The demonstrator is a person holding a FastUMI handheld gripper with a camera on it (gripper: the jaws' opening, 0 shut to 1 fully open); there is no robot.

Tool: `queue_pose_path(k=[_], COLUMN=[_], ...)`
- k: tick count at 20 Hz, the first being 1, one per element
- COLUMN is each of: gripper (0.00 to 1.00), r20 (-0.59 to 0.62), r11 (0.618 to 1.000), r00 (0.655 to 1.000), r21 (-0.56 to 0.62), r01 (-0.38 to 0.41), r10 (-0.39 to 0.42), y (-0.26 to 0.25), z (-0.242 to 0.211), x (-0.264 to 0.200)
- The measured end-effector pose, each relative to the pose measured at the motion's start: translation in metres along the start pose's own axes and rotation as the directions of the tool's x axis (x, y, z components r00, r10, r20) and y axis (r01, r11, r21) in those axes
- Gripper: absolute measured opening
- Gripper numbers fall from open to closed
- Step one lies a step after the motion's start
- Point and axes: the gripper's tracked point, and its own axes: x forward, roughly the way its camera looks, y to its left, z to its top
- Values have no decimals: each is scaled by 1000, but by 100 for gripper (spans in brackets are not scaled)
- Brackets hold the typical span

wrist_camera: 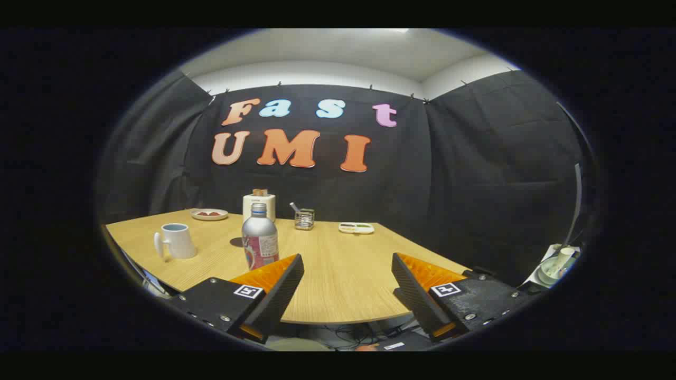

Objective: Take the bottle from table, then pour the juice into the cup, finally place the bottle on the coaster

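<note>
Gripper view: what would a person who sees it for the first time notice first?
The gripper comes first: its jaws stand wide open over the near edge of the wooden table, holding nothing. Next is the silver bottle, upright just beyond the left finger. To the left of the bottle stands the white cup, and a small dark coaster lies partly hidden behind the bottle.
</note>
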Motion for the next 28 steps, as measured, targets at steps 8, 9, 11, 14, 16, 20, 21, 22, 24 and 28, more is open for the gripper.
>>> queue_pose_path(k=[8, 9, 11, 14, 16, 20, 21, 22, 24, 28], gripper=[100, 99, 99, 100, 100, 100, 100, 100, 100, 100], r20=[49, 45, 13, -3, 27, 34, 26, 29, 15, -8], r11=[997, 997, 999, 1000, 1000, 999, 998, 997, 998, 998], r00=[998, 999, 1000, 1000, 999, 999, 999, 998, 998, 998], r21=[70, 69, 26, 11, 6, 40, 47, 46, 30, 24], r01=[-37, -26, 26, 9, -20, -34, -46, -54, -57, -62], r10=[34, 23, -26, -9, 20, 33, 44, 52, 56, 62], y=[1, -1, -12, 4, 17, 35, 43, 47, 52, 68], z=[2, 3, -2, 5, 19, 30, 28, 29, 22, 9], x=[-4, 1, 18, 23, 25, 38, 40, 41, 44, 49])
